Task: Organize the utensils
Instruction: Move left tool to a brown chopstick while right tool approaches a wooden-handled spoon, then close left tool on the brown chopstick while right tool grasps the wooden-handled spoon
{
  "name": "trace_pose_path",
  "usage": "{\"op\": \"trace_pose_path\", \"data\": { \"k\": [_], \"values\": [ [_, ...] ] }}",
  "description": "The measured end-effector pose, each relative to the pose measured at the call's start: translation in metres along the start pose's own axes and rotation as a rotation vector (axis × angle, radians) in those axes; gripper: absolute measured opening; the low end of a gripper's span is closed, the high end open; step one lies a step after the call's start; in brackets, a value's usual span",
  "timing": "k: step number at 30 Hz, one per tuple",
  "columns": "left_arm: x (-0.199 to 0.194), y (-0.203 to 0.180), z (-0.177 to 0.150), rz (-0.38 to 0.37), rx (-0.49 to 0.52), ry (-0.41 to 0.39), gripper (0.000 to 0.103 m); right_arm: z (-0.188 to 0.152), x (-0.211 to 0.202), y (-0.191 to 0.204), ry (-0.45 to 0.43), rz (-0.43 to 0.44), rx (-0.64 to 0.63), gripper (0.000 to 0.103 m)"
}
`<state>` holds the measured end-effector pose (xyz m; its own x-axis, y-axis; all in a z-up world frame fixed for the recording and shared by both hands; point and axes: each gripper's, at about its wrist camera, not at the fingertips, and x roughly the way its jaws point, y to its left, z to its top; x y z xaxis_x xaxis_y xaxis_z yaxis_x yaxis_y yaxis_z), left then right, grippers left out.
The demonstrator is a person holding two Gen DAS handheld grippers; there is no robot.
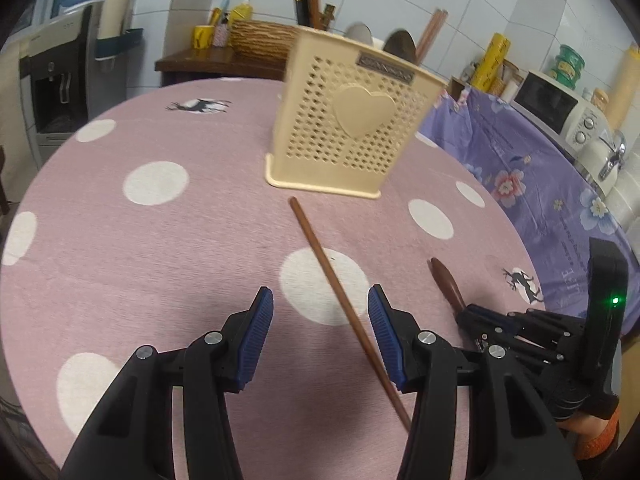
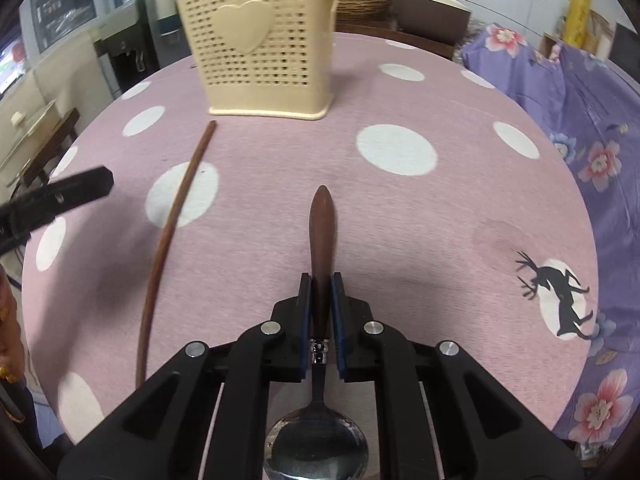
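Observation:
A cream perforated utensil holder (image 1: 352, 120) with a heart on its front stands on the pink dotted table; it also shows in the right wrist view (image 2: 256, 40). A brown chopstick (image 1: 344, 300) lies in front of it, between the open fingers of my left gripper (image 1: 320, 336), and shows in the right wrist view (image 2: 168, 232). My right gripper (image 2: 320, 284) is shut on the wooden handle of a spoon (image 2: 322, 232), whose metal bowl (image 2: 316, 444) points back toward the camera. The right gripper (image 1: 520, 332) and spoon handle (image 1: 446, 280) show at the left view's right.
The round table (image 1: 160, 260) has a pink cloth with white dots. A purple floral cloth (image 1: 520, 168) covers a surface to the right, with a microwave (image 1: 560, 108) behind. A woven basket (image 1: 264, 40) and a water dispenser (image 1: 60, 80) stand at the back.

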<state>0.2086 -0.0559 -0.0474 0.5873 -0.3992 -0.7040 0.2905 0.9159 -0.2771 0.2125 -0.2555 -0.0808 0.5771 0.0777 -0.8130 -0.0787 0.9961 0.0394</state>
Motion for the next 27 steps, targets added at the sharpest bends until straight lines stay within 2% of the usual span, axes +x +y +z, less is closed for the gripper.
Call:
{"op": "trace_pose_path", "data": {
  "k": [4,9,11,17,20,24,27],
  "values": [
    [0.019,-0.008,0.002,0.009,0.022,0.042,0.049,0.000,0.001,-0.002,-0.018,0.040,0.027,0.014],
    [0.036,-0.008,0.015,0.046,0.032,0.077,0.044,0.008,0.001,-0.007,-0.040,0.064,0.061,0.024],
    [0.044,-0.013,0.022,0.078,0.063,0.081,0.042,0.010,0.001,-0.008,-0.047,0.065,0.066,0.025],
    [0.070,-0.012,0.037,0.135,0.076,0.120,0.024,0.013,-0.004,-0.012,-0.064,0.081,0.092,0.025],
    [0.076,-0.017,0.043,0.151,0.105,0.128,0.022,0.014,-0.003,-0.014,-0.059,0.072,0.094,0.025],
    [0.083,-0.019,0.050,0.170,0.121,0.133,0.012,0.017,0.000,-0.012,-0.050,0.064,0.080,0.025],
    [0.080,-0.022,0.046,0.164,0.133,0.130,0.011,0.019,0.003,-0.010,-0.037,0.061,0.069,0.025]
  ]
}}
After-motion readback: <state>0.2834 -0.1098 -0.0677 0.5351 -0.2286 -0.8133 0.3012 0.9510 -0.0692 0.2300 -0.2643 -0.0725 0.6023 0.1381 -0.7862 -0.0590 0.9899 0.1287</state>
